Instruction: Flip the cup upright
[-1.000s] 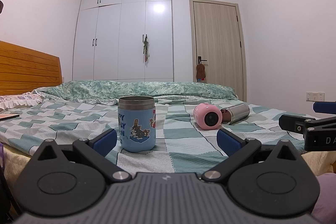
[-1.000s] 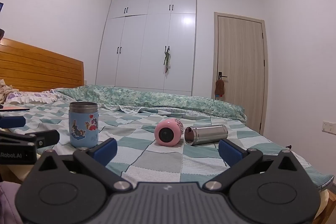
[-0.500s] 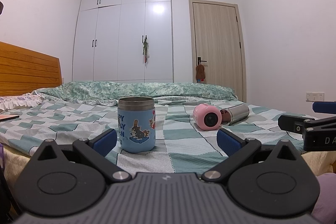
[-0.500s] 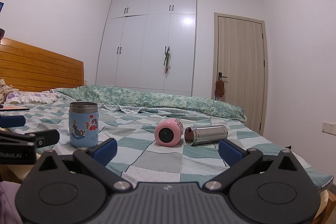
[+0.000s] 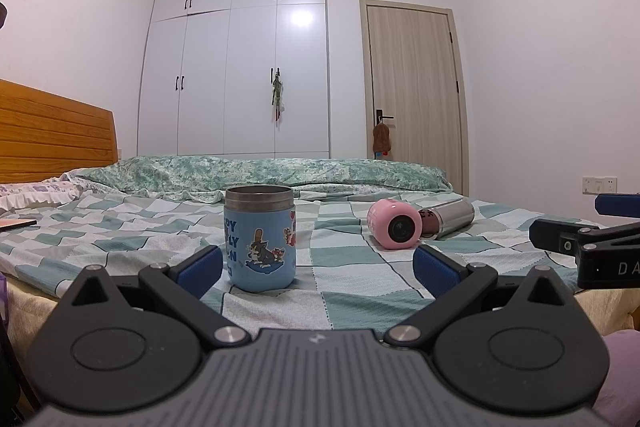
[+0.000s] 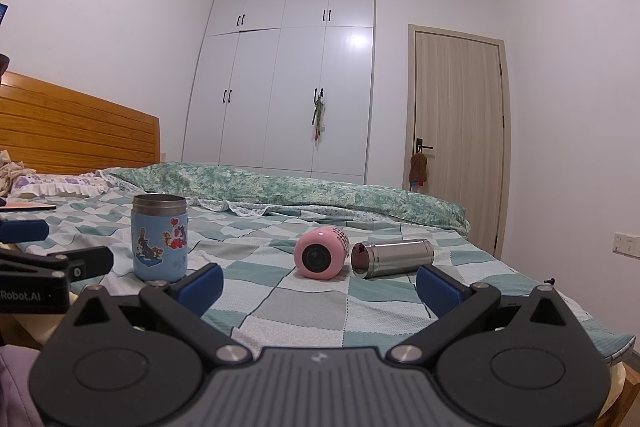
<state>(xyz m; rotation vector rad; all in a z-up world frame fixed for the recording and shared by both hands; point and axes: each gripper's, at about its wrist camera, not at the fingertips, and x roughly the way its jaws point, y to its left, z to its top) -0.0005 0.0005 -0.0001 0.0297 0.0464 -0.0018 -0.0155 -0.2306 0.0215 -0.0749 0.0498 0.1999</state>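
A blue cartoon cup (image 5: 259, 239) (image 6: 160, 238) stands upright on the checked bedspread (image 5: 344, 291), mouth up. A pink cup (image 5: 394, 223) (image 6: 321, 253) lies on its side, mouth toward me. A steel cup (image 5: 448, 218) (image 6: 392, 258) lies on its side beside it, touching or nearly so. My left gripper (image 5: 318, 267) is open and empty, just short of the blue cup. My right gripper (image 6: 319, 281) is open and empty, near the bed's front edge, short of the pink cup. Each gripper shows at the edge of the other's view.
A folded green floral quilt (image 5: 260, 171) lies across the far side of the bed. A wooden headboard (image 5: 52, 135) is at the left. White wardrobes (image 5: 240, 67) and a wooden door (image 5: 414, 95) stand behind. A flat tablet-like object (image 5: 16, 225) lies at the left.
The left wrist view has tilted slightly; the scene sits a touch lower in the frame. Cups and both grippers otherwise stand as before.
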